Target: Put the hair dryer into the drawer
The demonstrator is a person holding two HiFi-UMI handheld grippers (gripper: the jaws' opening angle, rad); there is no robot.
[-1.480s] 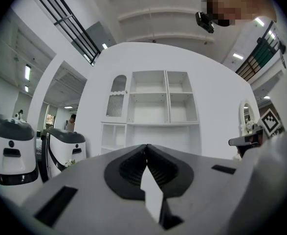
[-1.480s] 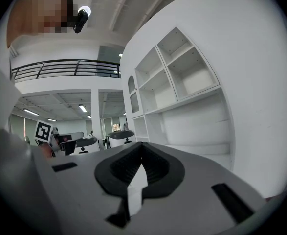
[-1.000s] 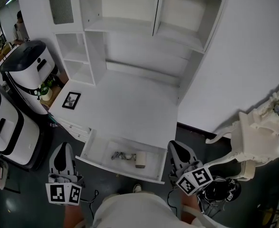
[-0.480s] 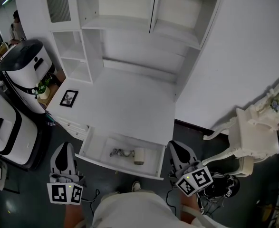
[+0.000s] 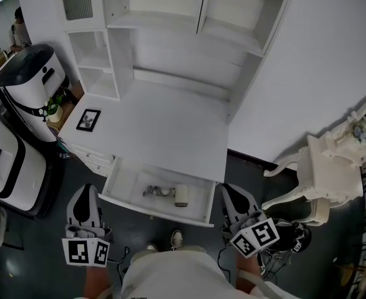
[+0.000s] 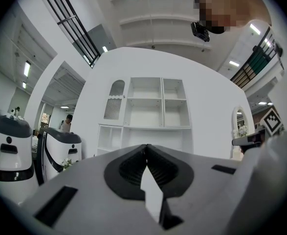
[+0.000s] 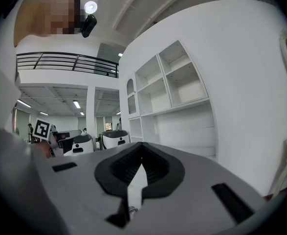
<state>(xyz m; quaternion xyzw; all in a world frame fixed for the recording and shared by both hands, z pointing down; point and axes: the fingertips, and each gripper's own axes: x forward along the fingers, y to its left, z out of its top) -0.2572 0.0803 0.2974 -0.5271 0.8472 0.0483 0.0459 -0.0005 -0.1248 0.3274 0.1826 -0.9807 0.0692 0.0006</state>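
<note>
Nearest the person, the left hand-held gripper [image 5: 83, 193] and the right hand-held gripper [image 5: 228, 190] are held low over the dark floor [image 5: 133, 235], one on each side of the open drawer [image 5: 154, 212], neither touching it. A shoe [image 5: 177, 237] shows between them, just short of the drawer front. The hair dryer [image 5: 180, 195] lies inside the drawer towards its right half, its cord [image 5: 153, 192] bunched to the left of it. Nothing stands between either tool and the drawer. Beyond it the white desk [image 5: 164, 129] carries a small framed picture [image 5: 88, 119] at its left edge, with empty shelves [image 5: 170, 17] rising behind. Two white machines with black tops [image 5: 27, 83] stand to the left, a small plant [image 5: 53, 112] beside them, and a white chair [image 5: 323, 179] to the right. A black thing [image 5: 288, 245] on the floor by the right tool is too cut off to name. In each gripper view the jaws are pressed together at the tips with nothing between them.
</note>
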